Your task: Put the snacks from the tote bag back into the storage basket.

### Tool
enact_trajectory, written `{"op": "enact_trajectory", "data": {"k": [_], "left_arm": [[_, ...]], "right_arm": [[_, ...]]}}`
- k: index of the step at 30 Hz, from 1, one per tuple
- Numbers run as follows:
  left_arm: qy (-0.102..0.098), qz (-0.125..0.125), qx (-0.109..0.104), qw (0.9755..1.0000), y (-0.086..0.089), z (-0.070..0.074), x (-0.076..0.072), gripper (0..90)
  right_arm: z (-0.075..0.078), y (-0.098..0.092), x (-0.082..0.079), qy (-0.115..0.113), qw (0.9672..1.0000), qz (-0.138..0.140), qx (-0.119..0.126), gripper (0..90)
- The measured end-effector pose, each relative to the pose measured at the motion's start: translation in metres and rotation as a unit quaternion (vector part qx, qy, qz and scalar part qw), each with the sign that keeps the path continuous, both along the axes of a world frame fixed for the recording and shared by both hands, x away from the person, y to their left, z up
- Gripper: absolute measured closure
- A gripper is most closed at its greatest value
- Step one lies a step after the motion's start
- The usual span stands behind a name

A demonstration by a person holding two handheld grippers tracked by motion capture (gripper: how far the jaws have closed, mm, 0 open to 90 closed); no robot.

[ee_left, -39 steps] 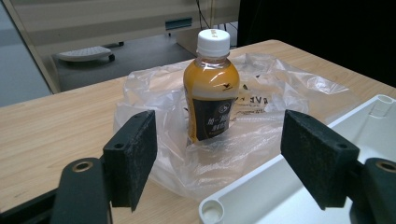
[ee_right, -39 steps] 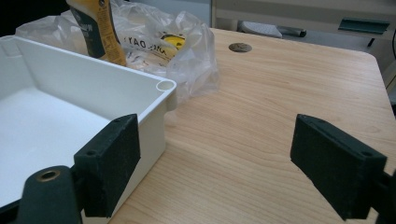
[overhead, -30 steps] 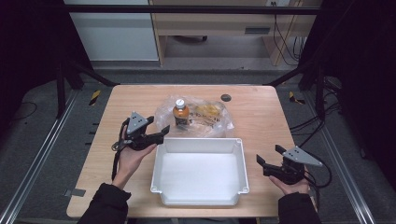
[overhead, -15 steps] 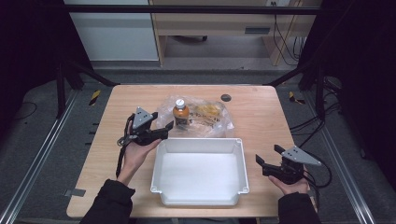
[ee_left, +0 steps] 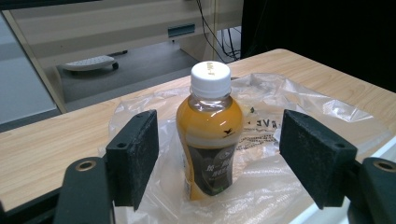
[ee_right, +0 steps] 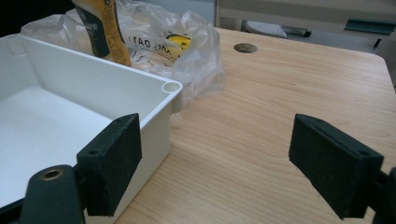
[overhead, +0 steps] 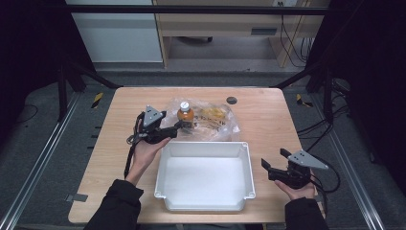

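left gripper (ee_left: 217, 154) jaws wide — bottle (ee_left: 210, 135) between

Table (overhead: 268, 129): light wood-grain top, smooth, matt with a faint sheen. Tray (overhead: 206, 148): white plastic, smooth, semi-gloss. Bottle (ee_left: 210, 135): clear glossy plastic, with a white ribbed plastic cap (ee_left: 211, 77) and a dark glossy label. Bag (ee_left: 289, 102), at the bottle's 3 o'clock: thin transparent plastic film, crinkled, shiny. Jaw pads of the left gripper (ee_left: 219, 161): black, matt, rough grainy texture.
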State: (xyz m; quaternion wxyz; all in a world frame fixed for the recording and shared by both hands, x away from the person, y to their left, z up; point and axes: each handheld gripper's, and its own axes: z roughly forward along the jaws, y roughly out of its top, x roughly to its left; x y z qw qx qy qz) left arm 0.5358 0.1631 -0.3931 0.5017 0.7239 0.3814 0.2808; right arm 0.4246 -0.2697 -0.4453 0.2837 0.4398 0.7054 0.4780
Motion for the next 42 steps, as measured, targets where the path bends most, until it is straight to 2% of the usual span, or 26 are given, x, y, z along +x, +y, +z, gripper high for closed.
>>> {"op": "enact_trajectory", "data": {"k": [5,18,27,33,42], "left_arm": [[-0.006,0.001,0.005,1.0000,-0.004,0.001,0.005,28.9],[-0.007,0.003,0.010,0.9999,-0.016,0.002,0.017,29.3],[-0.003,0.013,0.009,0.9999,-0.019,-0.006,0.028,30.5],[-0.010,0.016,0.005,0.9998,-0.021,-0.008,0.032,32.4],[-0.012,0.022,0.014,0.9996,-0.026,-0.011,0.038,34.2]], "right_arm": [[0.000,0.000,0.001,-0.001,1.0000,0.000,-0.001,17.4],[0.000,0.002,0.002,0.002,1.0000,0.002,-0.002,17.2],[0.000,0.002,0.001,0.001,1.0000,0.002,0.000,17.3],[0.000,0.002,0.002,0.001,1.0000,0.003,-0.002,17.3],[0.000,0.001,0.002,0.001,1.0000,0.003,-0.001,17.5]]}}
